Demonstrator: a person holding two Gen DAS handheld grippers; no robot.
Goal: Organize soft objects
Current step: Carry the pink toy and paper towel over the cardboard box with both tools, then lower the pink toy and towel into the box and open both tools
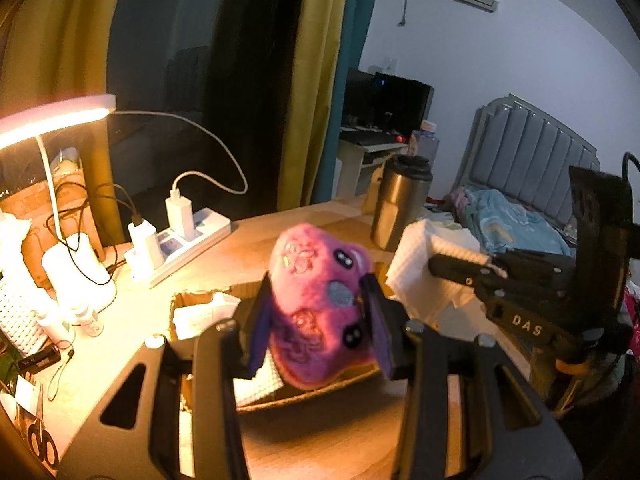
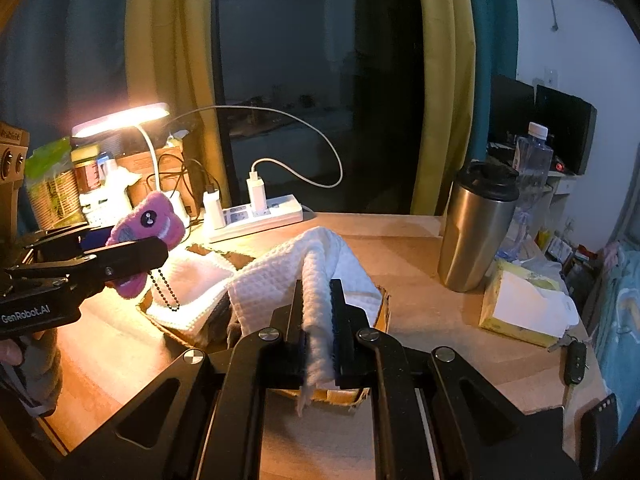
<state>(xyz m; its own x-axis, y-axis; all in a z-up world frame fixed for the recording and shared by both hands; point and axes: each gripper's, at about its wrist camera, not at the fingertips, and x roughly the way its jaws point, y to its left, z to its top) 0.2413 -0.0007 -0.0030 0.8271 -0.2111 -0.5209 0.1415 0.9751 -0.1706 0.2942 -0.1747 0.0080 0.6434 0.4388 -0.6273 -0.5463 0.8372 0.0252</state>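
My left gripper (image 1: 316, 316) is shut on a pink plush toy (image 1: 316, 300) with black eyes, held above a shallow cardboard box (image 1: 192, 300). In the right wrist view the toy (image 2: 150, 220) hangs over the box's left end with a bead chain (image 2: 166, 292) dangling. My right gripper (image 2: 318, 312) is shut on a white waffle cloth (image 2: 288, 276) that drapes up out of the cardboard box (image 2: 380, 316). Another white cloth (image 2: 188, 288) lies in the box. The right gripper (image 1: 480, 270) shows in the left wrist view holding the cloth (image 1: 416, 264).
A steel tumbler (image 2: 476, 232) stands on the wooden desk (image 2: 420, 248) at the right, with a tissue pack (image 2: 520, 308) and car key (image 2: 576, 360) beside it. A power strip (image 2: 256, 216), lit desk lamp (image 2: 120, 120) and jars (image 2: 86, 172) line the back left.
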